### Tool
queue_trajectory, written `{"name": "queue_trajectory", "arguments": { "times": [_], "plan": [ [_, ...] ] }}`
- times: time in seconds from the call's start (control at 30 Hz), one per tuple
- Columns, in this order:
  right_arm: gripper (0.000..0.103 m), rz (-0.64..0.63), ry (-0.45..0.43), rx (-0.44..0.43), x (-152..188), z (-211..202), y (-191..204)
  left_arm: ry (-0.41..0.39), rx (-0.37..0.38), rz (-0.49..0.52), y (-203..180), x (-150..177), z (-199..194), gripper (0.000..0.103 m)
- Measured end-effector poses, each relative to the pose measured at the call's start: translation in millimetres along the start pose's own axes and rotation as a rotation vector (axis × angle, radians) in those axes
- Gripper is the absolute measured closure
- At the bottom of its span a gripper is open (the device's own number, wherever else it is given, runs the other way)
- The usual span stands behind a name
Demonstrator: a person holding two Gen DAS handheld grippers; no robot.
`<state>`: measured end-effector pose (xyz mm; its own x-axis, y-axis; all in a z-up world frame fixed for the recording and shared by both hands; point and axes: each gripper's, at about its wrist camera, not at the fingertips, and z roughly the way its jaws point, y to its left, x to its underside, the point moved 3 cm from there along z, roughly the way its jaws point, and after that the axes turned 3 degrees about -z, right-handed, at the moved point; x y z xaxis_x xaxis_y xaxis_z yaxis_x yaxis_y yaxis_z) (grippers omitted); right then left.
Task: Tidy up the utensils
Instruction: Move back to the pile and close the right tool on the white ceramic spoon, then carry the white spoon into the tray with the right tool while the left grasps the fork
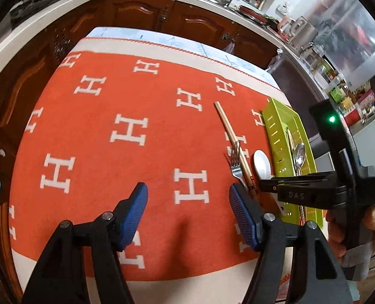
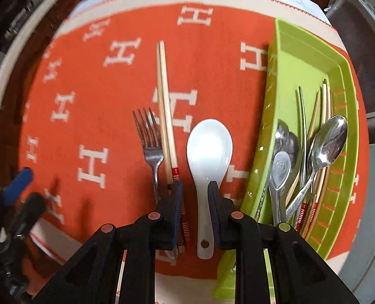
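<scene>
A white ceramic spoon (image 2: 209,147) lies on the orange cloth, handle toward me. My right gripper (image 2: 195,190) is open, its blue pads on either side of the spoon's handle, just above it. A metal fork (image 2: 150,147) and a pair of chopsticks (image 2: 165,116) lie left of the spoon. A green tray (image 2: 344,116) at the right holds several metal spoons (image 2: 326,147) and chopsticks. My left gripper (image 1: 188,197) is open and empty over the cloth, left of the fork (image 1: 235,164), the white spoon (image 1: 262,164) and the tray (image 1: 276,126).
The table wears an orange cloth with white H marks (image 1: 126,131). Brown cabinets (image 1: 136,12) and a cluttered counter stand beyond the far edge. The right gripper's body (image 1: 339,190) and the hand holding it hang over the tray in the left wrist view.
</scene>
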<state>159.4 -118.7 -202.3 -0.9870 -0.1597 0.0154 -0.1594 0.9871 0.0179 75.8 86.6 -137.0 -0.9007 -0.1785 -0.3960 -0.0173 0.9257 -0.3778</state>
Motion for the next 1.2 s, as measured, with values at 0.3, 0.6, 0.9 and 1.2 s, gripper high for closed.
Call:
{"name": "queue_trajectory", "arguments": {
  "times": [0.3, 0.6, 0.9, 1.2],
  "plan": [
    [0.079, -0.088, 0.03, 0.238, -4.3, 14.7, 22.0, 0.018, 0.036, -0.057, 22.0, 2.7, 4.7, 0.038],
    [0.099, -0.093, 0.0, 0.205, -8.0, 18.8, 25.8, 0.033, 0.055, -0.077, 34.0, 6.3, 10.2, 0.038],
    [0.1, -0.059, -0.156, 0.021, 4.8, -29.0, 10.8, 0.075, 0.056, -0.045, 21.9, 9.6, 21.0, 0.038],
    [0.1, -0.017, -0.291, -0.158, 48.3, -80.5, -7.3, 0.097, 0.097, 0.041, -18.9, -2.0, 41.9, 0.038]
  ]
}}
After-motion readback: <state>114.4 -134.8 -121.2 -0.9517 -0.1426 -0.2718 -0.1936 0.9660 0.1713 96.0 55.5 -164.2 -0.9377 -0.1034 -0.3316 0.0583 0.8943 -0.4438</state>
